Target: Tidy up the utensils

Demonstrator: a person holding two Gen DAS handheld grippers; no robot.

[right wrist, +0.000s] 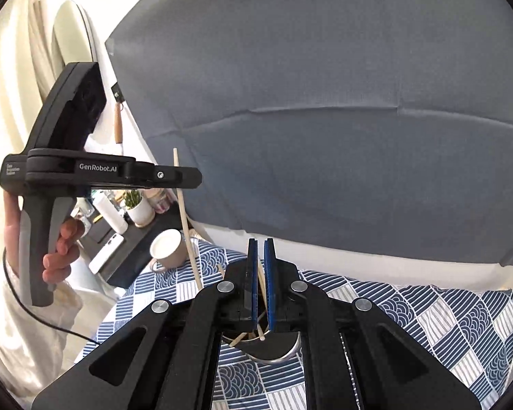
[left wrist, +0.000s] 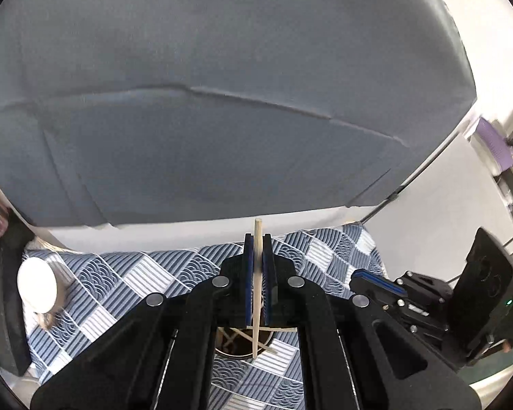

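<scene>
One chopstick [left wrist: 257,273] is pinched upright by the left gripper [left wrist: 257,239] above the metal cup [right wrist: 273,355], where several chopsticks are already lodged; the right gripper [right wrist: 260,244] is held nearly closed, seemingly on nothing.

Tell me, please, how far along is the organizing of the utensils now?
Done: several pale wooden chopsticks already stand in the round metal cup on the blue patterned cloth. In hand: the left gripper is shut on one long wooden chopstick, upright over that cup. The right gripper looks nearly closed and empty. Left: lowering and releasing this chopstick.
</scene>
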